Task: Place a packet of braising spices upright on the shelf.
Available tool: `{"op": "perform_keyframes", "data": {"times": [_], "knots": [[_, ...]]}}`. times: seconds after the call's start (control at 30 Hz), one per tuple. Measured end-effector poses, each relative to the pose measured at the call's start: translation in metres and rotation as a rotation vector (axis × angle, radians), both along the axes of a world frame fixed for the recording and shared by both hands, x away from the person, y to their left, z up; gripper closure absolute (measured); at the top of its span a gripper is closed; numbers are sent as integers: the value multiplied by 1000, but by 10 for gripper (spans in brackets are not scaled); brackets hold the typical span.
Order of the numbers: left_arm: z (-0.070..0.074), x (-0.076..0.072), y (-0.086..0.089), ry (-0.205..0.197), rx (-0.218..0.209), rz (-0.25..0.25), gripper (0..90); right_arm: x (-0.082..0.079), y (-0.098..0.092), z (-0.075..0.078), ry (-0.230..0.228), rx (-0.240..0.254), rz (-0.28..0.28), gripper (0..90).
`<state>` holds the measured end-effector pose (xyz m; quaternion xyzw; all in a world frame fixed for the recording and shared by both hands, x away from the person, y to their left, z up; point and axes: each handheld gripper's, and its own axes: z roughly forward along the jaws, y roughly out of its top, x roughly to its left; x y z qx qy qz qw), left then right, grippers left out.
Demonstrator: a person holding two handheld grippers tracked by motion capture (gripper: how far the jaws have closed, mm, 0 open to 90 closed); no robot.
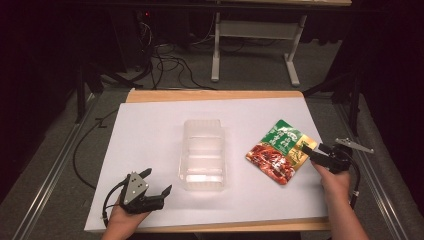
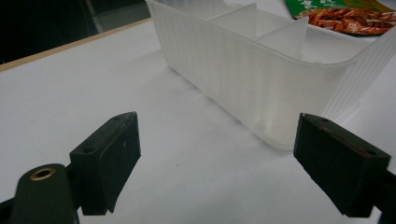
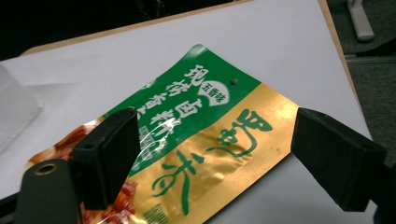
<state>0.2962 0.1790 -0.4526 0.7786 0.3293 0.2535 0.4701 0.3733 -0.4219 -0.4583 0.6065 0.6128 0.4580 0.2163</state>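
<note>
Nearest us, our left gripper (image 1: 159, 182) sits low at the table's front edge, jaws spread wide with nothing between them, aimed at the clear plastic tray (image 1: 202, 150) just ahead. Over on the right, our right gripper (image 1: 306, 151) has its jaws parted wide too, poised over the gold corner of the snack packet (image 1: 280, 151), pinching nothing. That green, gold and red packet lies flat on the white table sheet (image 1: 150, 130), right of the tray, clear of it.
</note>
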Motion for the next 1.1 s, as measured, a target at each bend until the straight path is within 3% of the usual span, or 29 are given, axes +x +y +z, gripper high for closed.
{"op": "perform_keyframes", "data": {"times": [0.27,0.57,0.73,0.93,1.1], "knots": [[0,-2,-2,0,12,-5,152,21,-2,1,21,-49,-33,154],[-2,-2,-4,2,18,-6,152,45,-7,-5,80,-56,-53,151],[-2,-4,-5,0,22,-6,152,52,-15,-8,109,-5,-68,149],[-3,-3,-6,6,27,-6,152,54,-18,-14,154,20,-72,151],[-4,-3,-7,8,36,-13,152,55,-22,-19,178,79,-72,161]]}}
